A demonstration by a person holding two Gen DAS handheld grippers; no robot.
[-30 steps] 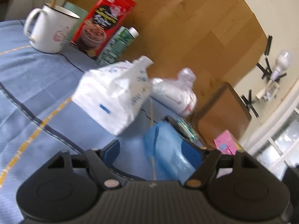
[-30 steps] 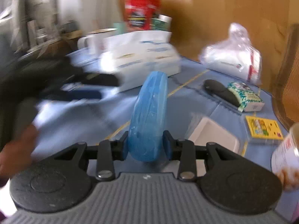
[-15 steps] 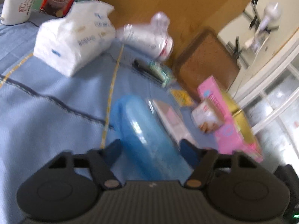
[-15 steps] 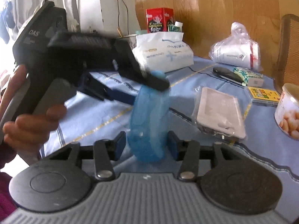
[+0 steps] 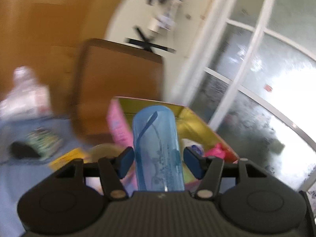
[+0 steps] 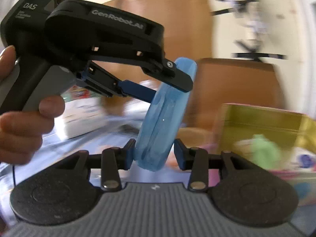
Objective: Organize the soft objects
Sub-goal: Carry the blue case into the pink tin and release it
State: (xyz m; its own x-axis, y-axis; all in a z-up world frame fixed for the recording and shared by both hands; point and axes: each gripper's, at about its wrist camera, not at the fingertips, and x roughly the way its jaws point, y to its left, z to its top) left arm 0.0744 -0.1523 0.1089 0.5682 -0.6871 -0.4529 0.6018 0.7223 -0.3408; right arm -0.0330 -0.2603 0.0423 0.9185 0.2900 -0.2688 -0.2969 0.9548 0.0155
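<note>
Blue soft pack (image 6: 165,116) upright, long axis up-frame, gripped between both: right gripper (image 6: 154,154) narrow at base, left gripper (image 5: 158,160) closed higher; gold box (image 6: 262,126) lower right.

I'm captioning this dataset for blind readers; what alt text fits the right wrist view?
A soft blue pack is held up between two hand-held grippers: the right hand-held gripper flanks its lower end, and the left hand-held gripper, gripped by a hand, reaches its top. Behind, blurred, an open gold-lined box holds soft items.
</note>
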